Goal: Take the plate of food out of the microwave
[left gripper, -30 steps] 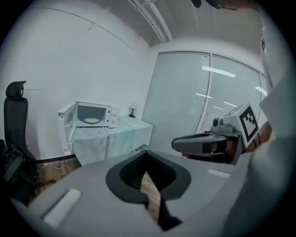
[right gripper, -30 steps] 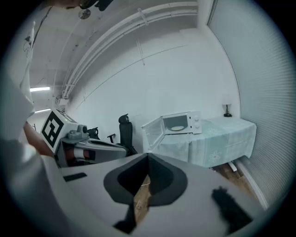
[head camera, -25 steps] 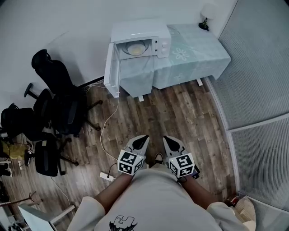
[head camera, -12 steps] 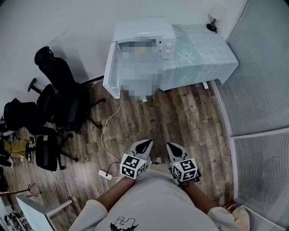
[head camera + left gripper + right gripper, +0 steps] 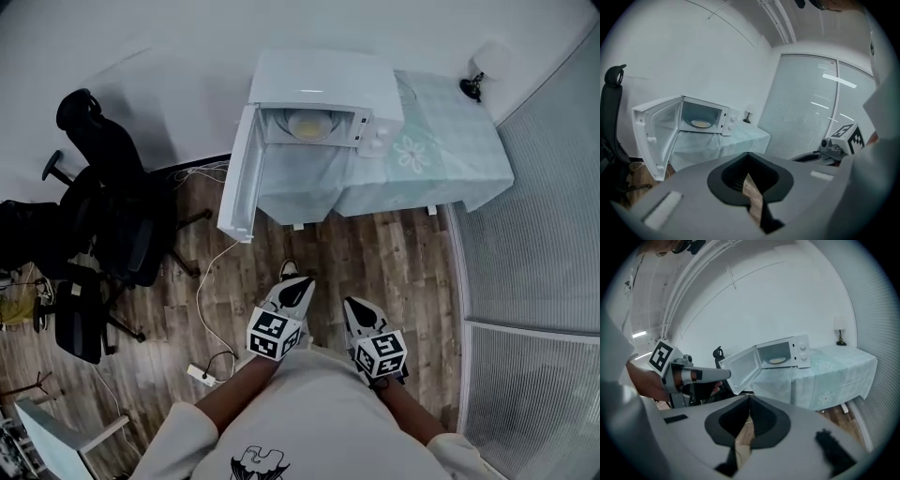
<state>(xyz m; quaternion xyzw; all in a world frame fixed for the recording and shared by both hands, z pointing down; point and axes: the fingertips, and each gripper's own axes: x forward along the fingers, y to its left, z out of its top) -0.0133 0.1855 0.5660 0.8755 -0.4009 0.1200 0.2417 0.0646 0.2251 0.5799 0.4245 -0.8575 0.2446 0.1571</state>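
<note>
A white microwave (image 5: 323, 86) stands on a cloth-covered table (image 5: 441, 155), its door (image 5: 240, 176) swung wide to the left. Inside lies a plate of yellowish food (image 5: 309, 122), also seen in the left gripper view as the plate (image 5: 701, 123) and in the right gripper view as the plate (image 5: 777, 360). My left gripper (image 5: 300, 287) and right gripper (image 5: 354, 309) hang side by side over the wooden floor, well short of the microwave. Both are shut with nothing between their jaws.
Black office chairs (image 5: 103, 202) crowd the left side. A white cable and power strip (image 5: 202, 373) lie on the floor. A small lamp (image 5: 480, 67) stands on the table's far right corner. A louvered glass wall (image 5: 544, 244) runs along the right.
The view has moved forward and rightward; the microwave and table now sit closer and more central. Both grippers keep their shut pose close to my body.
</note>
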